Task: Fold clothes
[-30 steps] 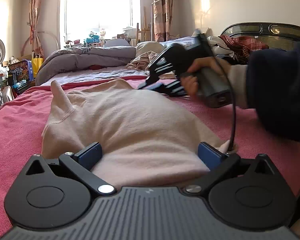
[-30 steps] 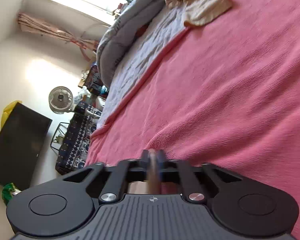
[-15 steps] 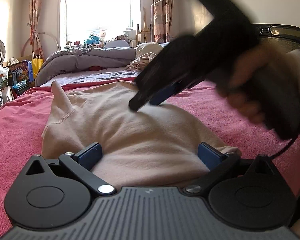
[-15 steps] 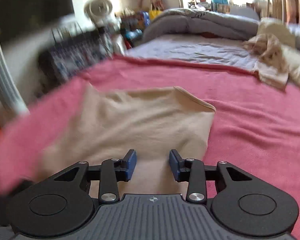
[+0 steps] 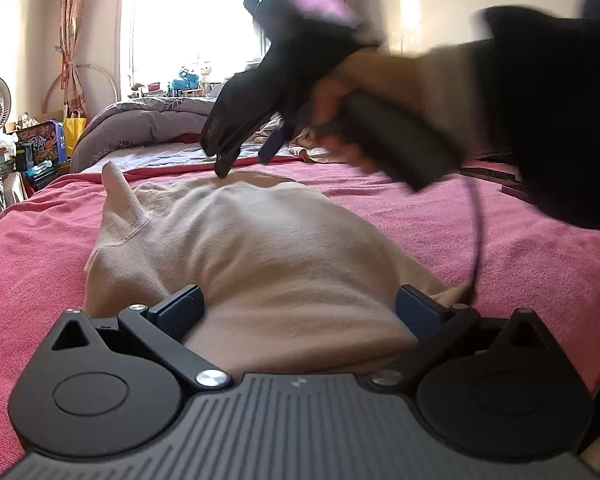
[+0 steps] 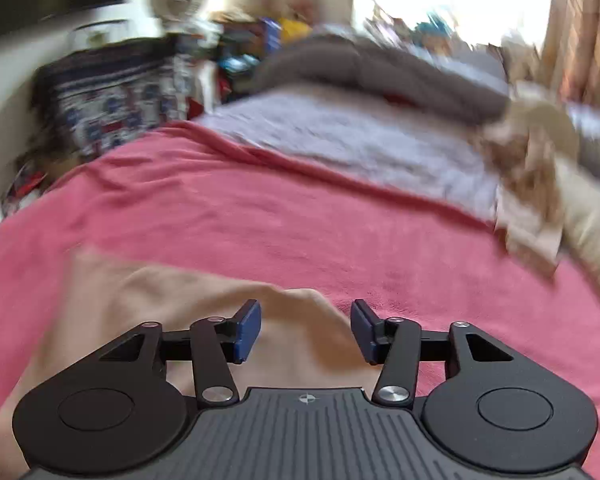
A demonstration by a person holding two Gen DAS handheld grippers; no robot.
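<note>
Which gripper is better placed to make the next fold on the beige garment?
Right, probably. The right gripper hangs over the beige garment's far edge, jaws opening with nothing between them. The left gripper sits wide open at the near edge, the cloth bulging between its fingers.

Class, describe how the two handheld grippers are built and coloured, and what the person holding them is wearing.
Each gripper, the left gripper and the right gripper, has a black ribbed body, two round black discs, black linkage arms with silver rivets and blue pads on its fingers. A small emblem marks the body's front edge. A thin dark cable hangs from the right one's dark handle. The person wears a dark sleeve over a beige cuff.
</note>
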